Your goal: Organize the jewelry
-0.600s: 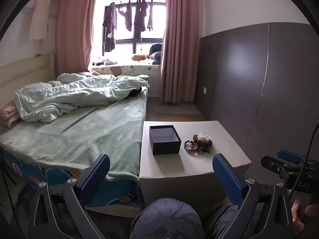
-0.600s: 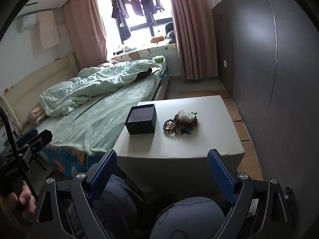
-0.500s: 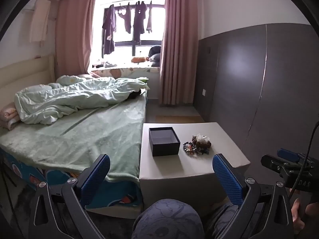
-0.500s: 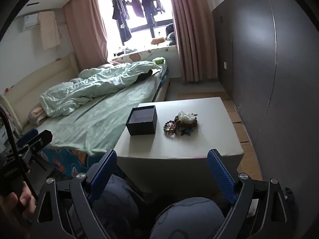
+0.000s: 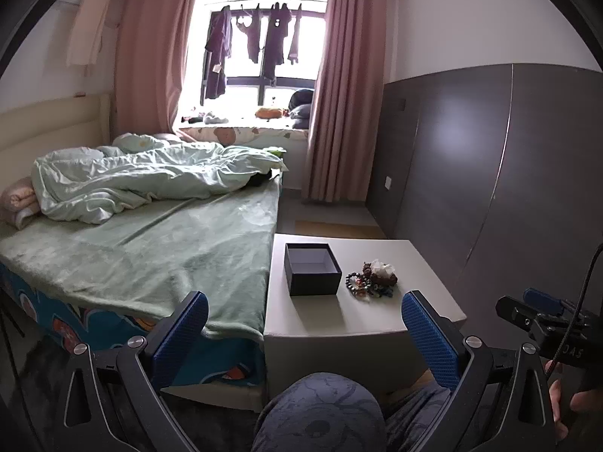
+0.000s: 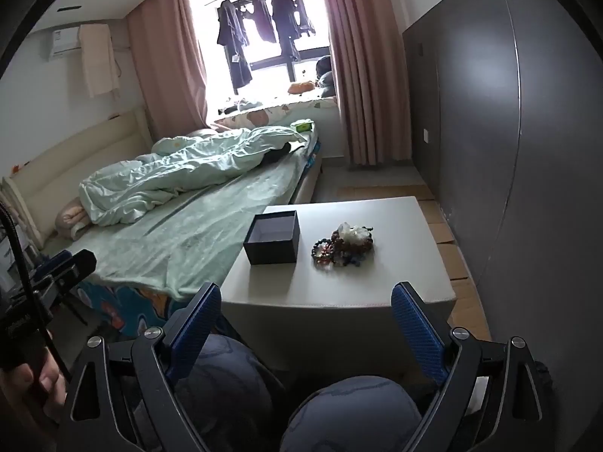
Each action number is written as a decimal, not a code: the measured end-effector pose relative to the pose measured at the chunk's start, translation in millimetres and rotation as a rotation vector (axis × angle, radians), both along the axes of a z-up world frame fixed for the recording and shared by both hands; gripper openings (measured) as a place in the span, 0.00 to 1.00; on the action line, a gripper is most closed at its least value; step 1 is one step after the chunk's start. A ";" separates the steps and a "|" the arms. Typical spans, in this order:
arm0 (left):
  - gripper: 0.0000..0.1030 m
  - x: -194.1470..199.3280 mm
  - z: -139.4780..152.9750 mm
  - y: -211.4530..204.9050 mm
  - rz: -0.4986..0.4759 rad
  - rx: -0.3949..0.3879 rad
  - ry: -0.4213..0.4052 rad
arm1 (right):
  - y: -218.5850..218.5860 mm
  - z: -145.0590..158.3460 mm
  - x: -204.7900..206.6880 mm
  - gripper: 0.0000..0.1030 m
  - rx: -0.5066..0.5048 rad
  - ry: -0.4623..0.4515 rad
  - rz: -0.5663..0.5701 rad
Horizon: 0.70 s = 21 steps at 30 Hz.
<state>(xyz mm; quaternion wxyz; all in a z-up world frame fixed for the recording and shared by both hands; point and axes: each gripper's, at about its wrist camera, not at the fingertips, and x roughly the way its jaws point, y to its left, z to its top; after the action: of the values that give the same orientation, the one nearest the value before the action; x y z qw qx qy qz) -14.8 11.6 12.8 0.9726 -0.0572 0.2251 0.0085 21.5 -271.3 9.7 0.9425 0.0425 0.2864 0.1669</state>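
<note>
An open black box [image 5: 312, 268] with a pale inside stands on a low white table [image 5: 361, 312]; it also shows in the right wrist view [image 6: 272, 238]. A heap of bead bracelets and a pale crystal piece [image 5: 371, 278] lies just right of the box, also seen in the right wrist view [image 6: 343, 245]. My left gripper [image 5: 303, 324] is open and empty, held back from the table's near edge above a knee. My right gripper [image 6: 306, 314] is open and empty, also short of the table.
A bed with a green sheet and rumpled duvet [image 5: 150, 226] lies against the table's left side. A dark panelled wall [image 5: 490, 173] runs along the right. The person's knees [image 6: 350, 410] are below the grippers. Curtains and a window are at the back.
Both views have shifted slightly; the table and box sit a little lower in the left view. Both grippers stay open and empty. The box and the jewelry have not moved.
</note>
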 end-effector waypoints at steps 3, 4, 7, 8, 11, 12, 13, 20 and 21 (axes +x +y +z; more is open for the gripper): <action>1.00 -1.6 0.9 4.1 0.007 -0.003 -0.005 | -0.3 0.7 -1.2 0.89 -0.002 -0.001 0.001; 0.99 -2.1 1.1 4.1 0.013 0.002 -0.006 | -0.5 1.2 -1.7 0.89 -0.002 -0.003 0.001; 0.99 -3.9 -0.4 4.9 0.021 0.008 -0.010 | 0.4 1.0 -1.3 0.89 -0.001 -0.006 -0.001; 1.00 -3.8 -0.6 5.2 0.022 0.010 -0.010 | 0.7 1.0 -1.7 0.89 0.000 -0.009 -0.001; 1.00 -4.3 -2.0 6.6 0.020 0.010 -0.010 | 0.7 -0.1 -2.0 0.89 -0.001 -0.011 0.002; 0.99 -4.2 -2.1 5.4 0.021 0.010 -0.010 | 1.0 0.2 -3.7 0.89 -0.003 -0.012 0.002; 1.00 -3.9 -2.7 4.5 0.022 0.011 -0.009 | 1.5 0.6 -4.3 0.89 -0.005 -0.014 0.003; 0.99 -6.8 -1.8 3.9 0.011 0.023 -0.017 | 0.7 2.1 -7.4 0.89 -0.004 -0.026 0.003; 0.99 -6.7 -1.5 2.7 0.009 0.026 -0.018 | 0.3 2.5 -7.6 0.89 -0.003 -0.030 0.002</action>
<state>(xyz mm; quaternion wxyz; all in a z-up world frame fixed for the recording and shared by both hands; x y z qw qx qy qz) -21.5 14.3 11.2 0.9752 -0.0457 0.2161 0.0153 13.9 -271.0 12.3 0.9466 0.0384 0.2727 0.1679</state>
